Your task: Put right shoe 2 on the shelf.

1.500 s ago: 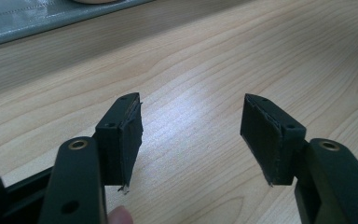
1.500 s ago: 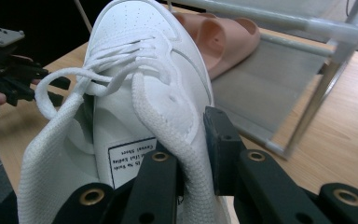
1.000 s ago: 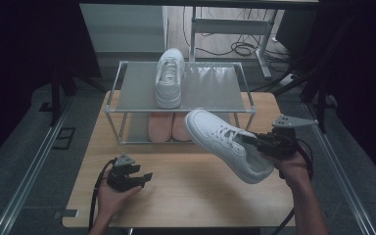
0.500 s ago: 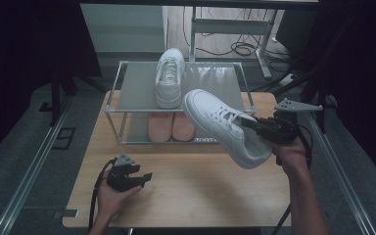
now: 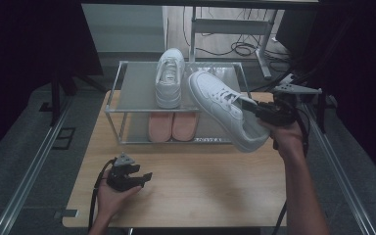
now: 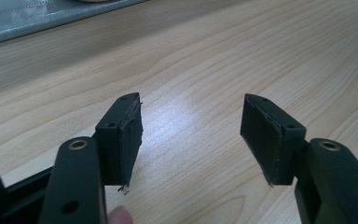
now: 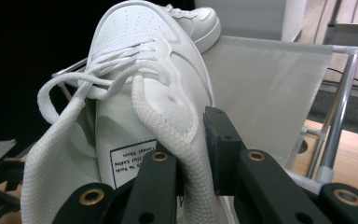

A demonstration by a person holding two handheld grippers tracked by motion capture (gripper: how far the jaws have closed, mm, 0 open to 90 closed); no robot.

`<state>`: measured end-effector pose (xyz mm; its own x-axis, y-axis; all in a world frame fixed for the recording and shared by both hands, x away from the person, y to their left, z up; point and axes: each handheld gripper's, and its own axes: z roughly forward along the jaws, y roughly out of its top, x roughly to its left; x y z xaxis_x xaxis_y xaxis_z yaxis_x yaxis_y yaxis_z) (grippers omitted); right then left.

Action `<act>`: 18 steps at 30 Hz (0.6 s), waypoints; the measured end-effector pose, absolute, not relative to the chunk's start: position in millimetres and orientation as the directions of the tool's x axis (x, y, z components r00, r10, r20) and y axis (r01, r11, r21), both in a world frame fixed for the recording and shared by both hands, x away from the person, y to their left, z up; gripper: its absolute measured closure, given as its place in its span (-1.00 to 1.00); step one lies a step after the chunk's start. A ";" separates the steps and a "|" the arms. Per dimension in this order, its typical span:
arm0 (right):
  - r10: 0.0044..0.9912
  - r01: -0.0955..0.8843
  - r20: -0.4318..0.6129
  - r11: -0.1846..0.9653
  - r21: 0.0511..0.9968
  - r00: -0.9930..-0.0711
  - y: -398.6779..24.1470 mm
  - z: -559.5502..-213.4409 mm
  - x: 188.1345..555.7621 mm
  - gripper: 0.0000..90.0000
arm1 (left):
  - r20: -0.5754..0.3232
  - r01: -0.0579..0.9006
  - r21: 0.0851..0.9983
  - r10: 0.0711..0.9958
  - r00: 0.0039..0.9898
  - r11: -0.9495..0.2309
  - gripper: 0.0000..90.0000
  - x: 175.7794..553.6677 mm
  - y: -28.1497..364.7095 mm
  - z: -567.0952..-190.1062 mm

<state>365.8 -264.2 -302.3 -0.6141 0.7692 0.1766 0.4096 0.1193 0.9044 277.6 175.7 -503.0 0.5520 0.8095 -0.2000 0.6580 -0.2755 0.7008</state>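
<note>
The left gripper (image 5: 144,177) rests low over the desk (image 5: 200,196), fingers open and empty. The right gripper (image 5: 250,108) clamps the collar of a white shoe (image 5: 223,110) held over the rack (image 5: 137,83). Best to level it beside its mate (image 5: 169,78), then lower gently.

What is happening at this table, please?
A person is putting shoes on a small rack. The right gripper is shut on the collar of a white sneaker and holds it in the air beside the rack's top shelf, where a matching white sneaker already stands. A pink pair sits on the lower shelf. The left gripper rests over the wooden table, jaws open, holding nothing.
</note>
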 end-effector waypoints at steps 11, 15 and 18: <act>0.802 0.439 0.195 0.092 0.894 -0.565 -250.9 -294.9 390.3 0.80 | -0.202 0.661 0.699 0.810 0.551 -0.275 -0.13 277.6 175.3 -503.3; 0.815 0.444 0.208 0.066 0.894 -0.541 -247.0 -290.4 399.4 0.80 | -0.199 0.659 0.699 0.809 0.553 -0.279 -0.13 277.9 175.1 -503.6; 0.826 0.446 0.207 0.059 0.893 -0.524 -242.3 -286.4 405.6 0.80 | -0.200 0.659 0.699 0.809 0.553 -0.278 -0.13 277.9 174.7 -503.6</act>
<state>405.6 -242.3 -286.4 -0.5238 0.8262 0.2074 0.4460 0.0585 0.8931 277.9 174.7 -503.6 0.5530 0.8088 -0.1999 0.6587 -0.2776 0.6993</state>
